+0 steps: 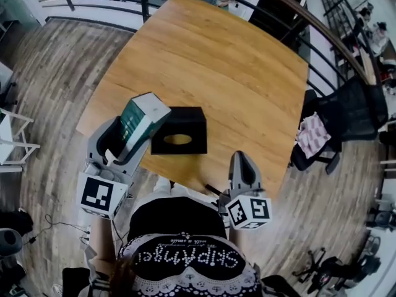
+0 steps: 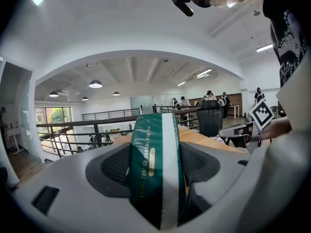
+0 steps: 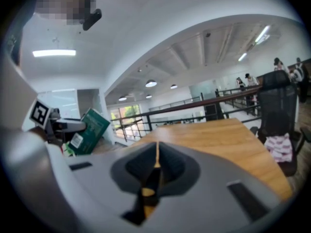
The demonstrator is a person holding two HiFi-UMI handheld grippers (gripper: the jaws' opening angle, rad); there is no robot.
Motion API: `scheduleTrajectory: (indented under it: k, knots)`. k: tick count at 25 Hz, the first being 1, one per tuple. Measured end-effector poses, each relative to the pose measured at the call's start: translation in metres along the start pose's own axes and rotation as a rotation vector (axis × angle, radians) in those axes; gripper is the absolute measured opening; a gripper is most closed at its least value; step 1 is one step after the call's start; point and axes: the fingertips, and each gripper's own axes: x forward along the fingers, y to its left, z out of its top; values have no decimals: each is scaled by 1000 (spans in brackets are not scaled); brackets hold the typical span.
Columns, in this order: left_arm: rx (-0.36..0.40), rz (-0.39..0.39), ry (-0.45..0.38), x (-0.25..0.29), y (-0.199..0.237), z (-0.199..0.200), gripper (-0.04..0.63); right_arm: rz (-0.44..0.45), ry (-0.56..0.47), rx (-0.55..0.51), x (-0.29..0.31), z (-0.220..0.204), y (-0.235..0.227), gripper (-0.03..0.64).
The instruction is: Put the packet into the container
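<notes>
A dark green packet (image 1: 141,121) with a white end sticks up and tilts right out of my left gripper (image 1: 124,142), which is shut on it just left of the black container (image 1: 179,130). The container has an oval slot in its top and sits near the table's front edge. In the left gripper view the packet (image 2: 154,166) fills the space between the jaws, its gold print running lengthwise. My right gripper (image 1: 242,169) hovers at the table's front right edge, shut with nothing in it. The right gripper view shows the packet (image 3: 88,131) at far left.
The wooden table (image 1: 210,60) stretches away behind the container. A black office chair (image 1: 346,119) with a checked cloth (image 1: 312,135) stands at the right. A metal railing (image 1: 93,5) runs along the far side. Wood floor (image 1: 49,91) lies to the left.
</notes>
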Motion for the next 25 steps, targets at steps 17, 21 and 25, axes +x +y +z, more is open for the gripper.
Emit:
scheduleTrajectory:
  k: [17, 21, 25]
  knots:
    - [69, -249, 100, 57, -39, -29, 340, -87, 7, 22, -6, 4, -20, 37]
    - [83, -271, 132, 61, -45, -38, 339, -97, 12, 28, -12, 5, -20, 37]
    - [84, -304, 159, 79, -55, -52, 339, -108, 22, 35, -6, -1, -32, 37]
